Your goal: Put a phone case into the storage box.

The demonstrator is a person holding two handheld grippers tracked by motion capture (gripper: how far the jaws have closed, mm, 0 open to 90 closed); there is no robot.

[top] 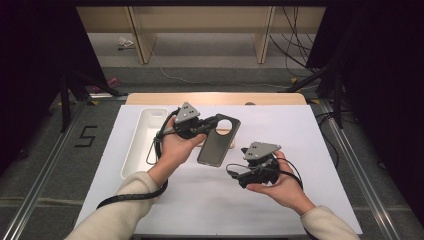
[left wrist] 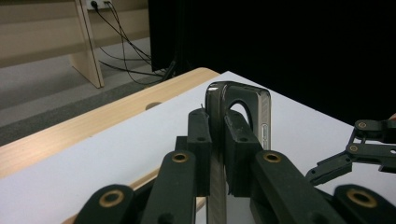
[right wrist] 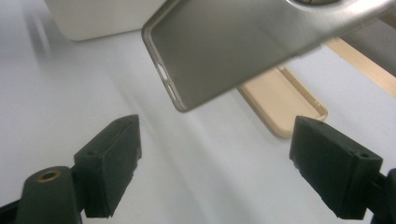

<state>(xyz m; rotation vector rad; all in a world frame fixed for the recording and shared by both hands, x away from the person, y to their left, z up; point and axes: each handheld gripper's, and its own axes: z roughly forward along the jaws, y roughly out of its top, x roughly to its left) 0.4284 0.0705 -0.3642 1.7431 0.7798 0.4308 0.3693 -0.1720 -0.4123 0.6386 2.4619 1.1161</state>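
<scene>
The dark grey phone case (top: 218, 141) is held clear of the white surface (top: 220, 200) by the left tongs (top: 212, 122). In the left gripper view these tongs (left wrist: 215, 140) are closed almost fully, with both pads pressed against the thin edge of the case (left wrist: 243, 109) at the end that carries the round camera cut-out. The case is therefore the reference for all positions below.

Long axis: in the high view the case runs from its gripped cut-out end, away from the person, down to its free end nearer the person. The free end points toward the right tongs (top: 239, 176).

Right tongs: jaws spread wide, nothing between them. In the right gripper view the right tongs (right wrist: 215, 168) sit below the free lower corner of the case (right wrist: 233, 51), near it but apart, with no pad in contact. The open inner face of the case is turned toward this camera.

A second, beige phone case (right wrist: 282, 105) lies flat on the surface beyond and beneath the grey case. A white tray (top: 145, 145) stands on the surface to the left of the grey case, on the left hand's side.

Judgement: the right tongs are the nearer free tool to the unsupported end. Any regrip would call for closing across the short width at that end.
</scene>
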